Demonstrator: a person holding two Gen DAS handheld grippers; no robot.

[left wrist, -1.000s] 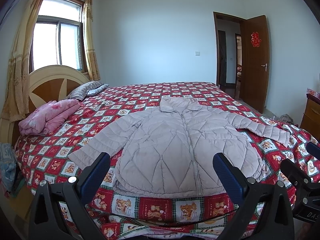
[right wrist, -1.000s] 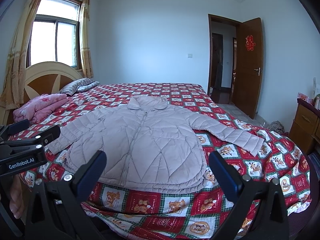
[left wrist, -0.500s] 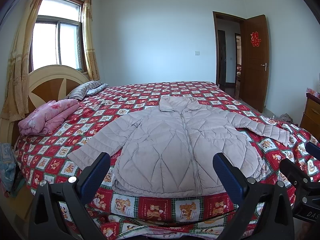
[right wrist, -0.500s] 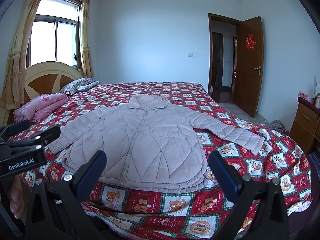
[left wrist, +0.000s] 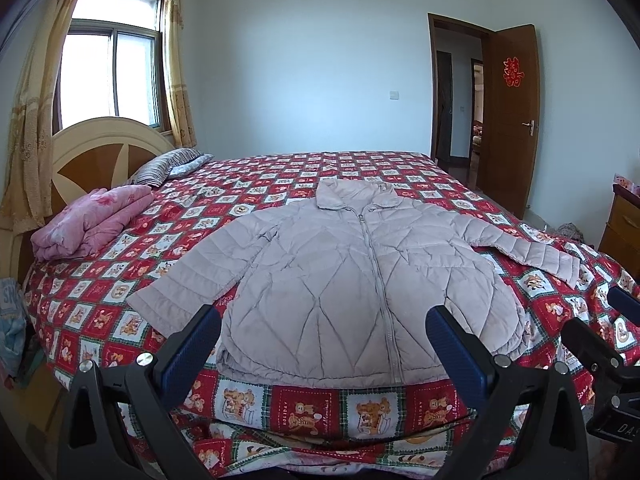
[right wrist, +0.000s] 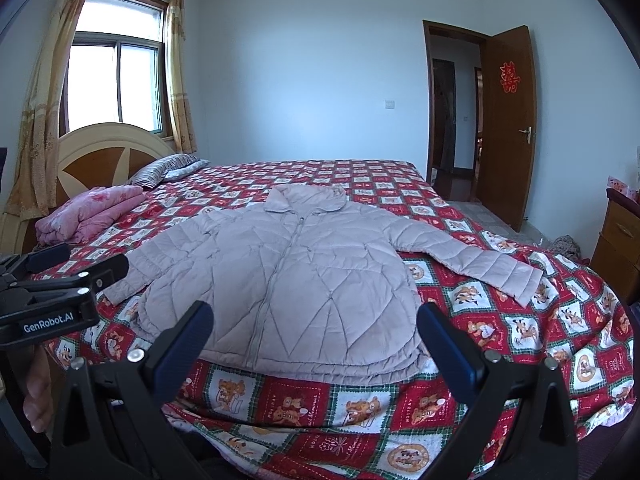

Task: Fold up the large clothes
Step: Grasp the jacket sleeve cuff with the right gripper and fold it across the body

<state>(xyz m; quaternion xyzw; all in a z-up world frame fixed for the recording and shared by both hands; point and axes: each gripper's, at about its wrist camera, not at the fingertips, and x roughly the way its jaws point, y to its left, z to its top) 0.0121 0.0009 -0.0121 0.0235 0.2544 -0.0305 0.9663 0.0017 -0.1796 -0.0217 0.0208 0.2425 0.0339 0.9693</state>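
Observation:
A pale grey-pink quilted puffer jacket (left wrist: 352,280) lies flat, zipped, front up, on the bed, collar away from me, both sleeves spread out; it also shows in the right wrist view (right wrist: 296,280). My left gripper (left wrist: 322,332) is open and empty, held short of the jacket's hem. My right gripper (right wrist: 314,330) is open and empty, also short of the hem. The right gripper's body shows at the right edge of the left wrist view (left wrist: 600,352); the left gripper's body shows at the left of the right wrist view (right wrist: 52,304).
The bed has a red checked cartoon quilt (left wrist: 280,184). A folded pink blanket (left wrist: 92,220) and a striped pillow (left wrist: 168,164) lie by the headboard (left wrist: 92,148). A wooden cabinet (right wrist: 618,236) stands at the right, an open door (right wrist: 508,120) behind it.
Both grippers have barely moved; the view has shifted very slightly. The jacket lies as before.

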